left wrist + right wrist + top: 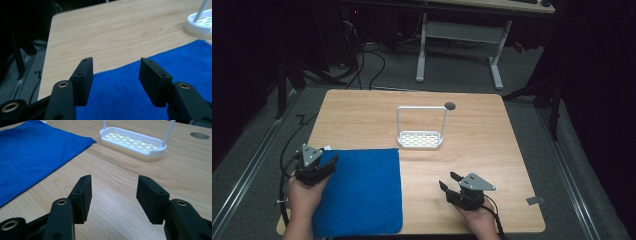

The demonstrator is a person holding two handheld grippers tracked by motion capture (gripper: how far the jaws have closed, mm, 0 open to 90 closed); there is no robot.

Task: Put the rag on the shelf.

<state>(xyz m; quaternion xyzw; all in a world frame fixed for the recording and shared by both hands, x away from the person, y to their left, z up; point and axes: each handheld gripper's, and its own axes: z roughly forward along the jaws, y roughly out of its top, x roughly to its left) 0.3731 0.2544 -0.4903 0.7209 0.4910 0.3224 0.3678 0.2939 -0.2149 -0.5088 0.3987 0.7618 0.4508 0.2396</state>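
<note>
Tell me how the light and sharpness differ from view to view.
High view: the table is lit and the room around it is dark. Left gripper view: the blue cloth and white rack look soft and blurred. Right gripper view: evenly lit, the rack fairly sharp.

Hand-held gripper (115, 72) jaws apart over blue cloth (150, 82), wooden table (112, 32), white rack (200, 23) beyond

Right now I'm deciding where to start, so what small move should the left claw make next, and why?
Probably lower the left claw and close it on the near-left edge of the flat blue microfibre cloth. Its jaws stand open just above the cloth, holding nothing, while the right claw, also open, sits over the bare wooden table, apart from the white slotted rack with a tall loop handle.
</note>
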